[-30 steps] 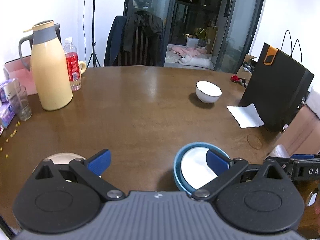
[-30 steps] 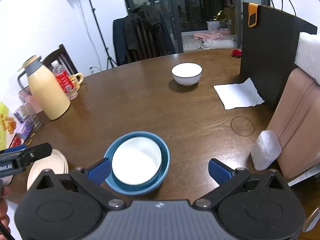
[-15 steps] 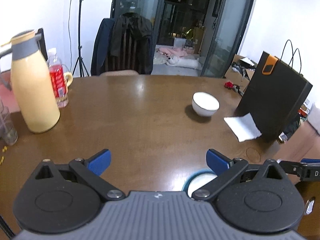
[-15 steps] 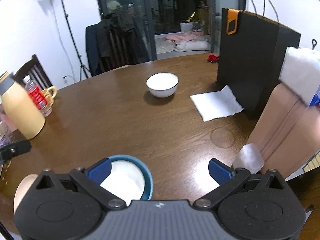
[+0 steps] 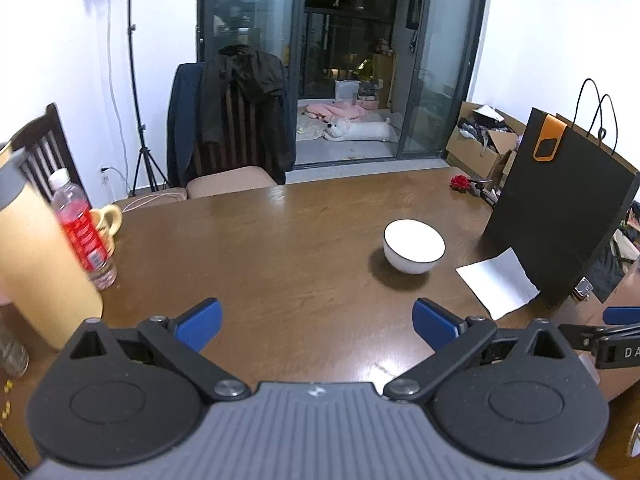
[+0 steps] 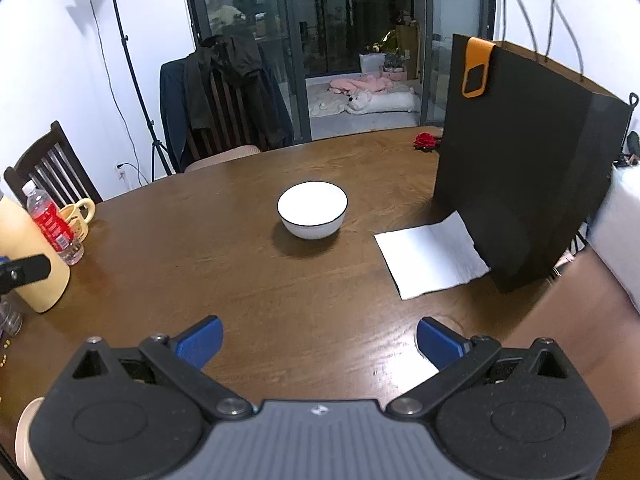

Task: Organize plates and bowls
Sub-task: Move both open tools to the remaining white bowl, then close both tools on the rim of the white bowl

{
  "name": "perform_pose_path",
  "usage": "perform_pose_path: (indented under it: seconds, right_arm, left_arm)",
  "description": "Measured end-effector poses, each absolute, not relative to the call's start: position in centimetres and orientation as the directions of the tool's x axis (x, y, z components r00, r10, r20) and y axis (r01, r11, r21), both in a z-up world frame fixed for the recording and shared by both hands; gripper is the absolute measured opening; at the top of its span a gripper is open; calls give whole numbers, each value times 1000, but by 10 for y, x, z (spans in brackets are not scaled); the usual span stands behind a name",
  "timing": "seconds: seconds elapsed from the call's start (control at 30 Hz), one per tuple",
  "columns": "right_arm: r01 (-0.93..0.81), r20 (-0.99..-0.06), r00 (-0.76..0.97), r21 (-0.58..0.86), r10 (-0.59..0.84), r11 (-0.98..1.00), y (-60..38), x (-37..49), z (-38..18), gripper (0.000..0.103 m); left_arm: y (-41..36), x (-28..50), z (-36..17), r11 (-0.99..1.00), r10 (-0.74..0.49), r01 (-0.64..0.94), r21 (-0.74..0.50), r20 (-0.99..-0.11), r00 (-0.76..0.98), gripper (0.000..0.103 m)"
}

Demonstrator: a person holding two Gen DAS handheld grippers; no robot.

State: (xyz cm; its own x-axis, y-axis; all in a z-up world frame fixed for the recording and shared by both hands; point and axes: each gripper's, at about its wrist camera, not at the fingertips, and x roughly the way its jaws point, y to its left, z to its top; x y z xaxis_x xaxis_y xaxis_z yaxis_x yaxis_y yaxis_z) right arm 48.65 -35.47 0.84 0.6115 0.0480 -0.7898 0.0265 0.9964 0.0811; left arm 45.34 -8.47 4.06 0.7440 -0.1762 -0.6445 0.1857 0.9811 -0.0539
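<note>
Bowl [image 6: 312, 209], white with a thin dark rim, sits upright and alone near the middle of the surface [image 6: 248, 280], well ahead of both grippers. A white napkin [image 6: 430, 254] lies to its right, partly under the black bag [image 6: 524, 168] standing at the surface's right side. A small red flower [image 6: 426, 140] lies beyond the bag's far corner.

Right gripper [image 6: 318, 342] hovers low over the near edge, jaws spread wide and holding nothing. Left gripper [image 5: 316, 324] is likewise wide open and empty, with the bowl [image 5: 414, 246] ahead and to its right. Far left stand a yellow jug [image 5: 38, 272], a red-labelled bottle [image 5: 82, 232] and a mug [image 5: 107, 218]. At the bottom left of the right view a pale rounded edge [image 6: 28, 436] peeks out; it may be a plate, but I cannot tell.

The step in hand looks like fetching this bowl, and the right gripper seems better placed, since the bowl lies almost straight ahead of it. A good approach is to come in level and take the near rim with one finger inside and one outside. Close gently: glazed ware is likely slippery and the wall curves. Keep clear of the napkin, lift straight up before carrying, and set it down softly to avoid chipping
</note>
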Motion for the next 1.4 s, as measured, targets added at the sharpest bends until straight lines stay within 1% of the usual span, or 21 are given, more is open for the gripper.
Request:
perform_pose_path:
  seconds: [0.17,0.37,0.53,0.73,0.9,1.1,1.2,1.23,1.33,1.37,1.4]
  right_arm:
    - [31,-802,594,99,61,995,-365,529,1,103]
    - [40,-809,586,90,49,995,-375,583,-9,103]
    - [53,-828,559,89,44,995,-381,631,-24,103]
    - [127,-854,519,125,42,984,-395,682,-51,102]
    - [182,-883,467,141,41,973,-405,722,-75,101]
    - [232,-911,412,136,29,963,-414,763,-105,100]
    - [232,-921,388,133,33,963,-415,779,-121,95]
    - [233,-924,382,131,33,964,-415,784,-125,91]
    - [227,-929,369,127,35,966,-413,792,-137,83]
    - [225,-929,368,127,36,966,-411,793,-140,81]
    - [221,-929,367,133,44,966,-411,795,-143,75]
  left_arm:
    - [-104,495,41,976,-180,217,-28,-666,724,103]
    - [-130,553,41,970,-178,241,-3,-683,708,103]
    - [-154,602,32,963,-184,269,5,-716,673,103]
    - [-180,653,12,955,-194,296,2,-751,631,103]
    - [-199,695,-14,958,-150,285,29,-796,587,103]
    - [-213,741,-52,968,-130,251,1,-853,505,103]
    - [-221,758,-71,973,-104,230,9,-873,477,103]
    - [-223,761,-76,974,-100,227,10,-877,470,102]
    - [-230,769,-91,975,-97,222,6,-889,448,98]
    - [-232,771,-96,976,-97,219,2,-893,440,94]
    - [-234,773,-101,977,-94,215,1,-897,431,88]
